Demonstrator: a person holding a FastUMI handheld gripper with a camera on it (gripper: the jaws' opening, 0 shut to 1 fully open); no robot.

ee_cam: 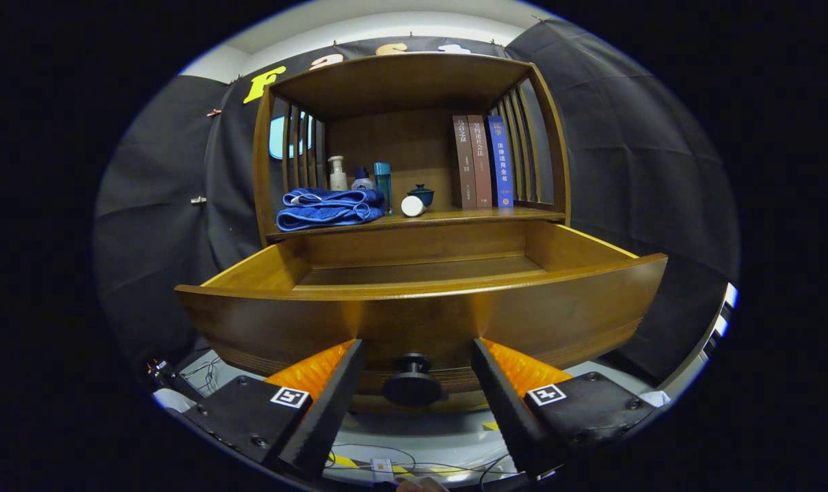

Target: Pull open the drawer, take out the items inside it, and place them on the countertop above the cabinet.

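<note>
- Fingers [414, 355] stand spread wide, one to each side of the knob [411, 383], touching nothing; we judge them released.
- Drawer [420, 301] is pulled well out from the cabinet [407, 137], its front bowed towards us and the knob sitting between the fingers.
- What we can see of the drawer floor looks bare; the near strip behind the front is hidden, so we cannot say nothing is left inside.
- On the countertop [468, 217] above lie a folded towel [328, 208], three bottles [360, 179] behind it, a white cup [412, 206] on its side, a small lidded pot [421, 194] and three upright books [482, 162].
- To do the step well, we would lift the fingers clear of the knob and over the front edge, then look down into the drawer before reaching in.
- Any further item should go in the open gap between cup and books, set down gently so the cup does not roll.
- Wood is smooth, warm brown and faintly glossy; the side walls of the cabinet are slatted.
- Towel is soft blue terry, likely to sag; the knob is dark, round and hard.
</note>
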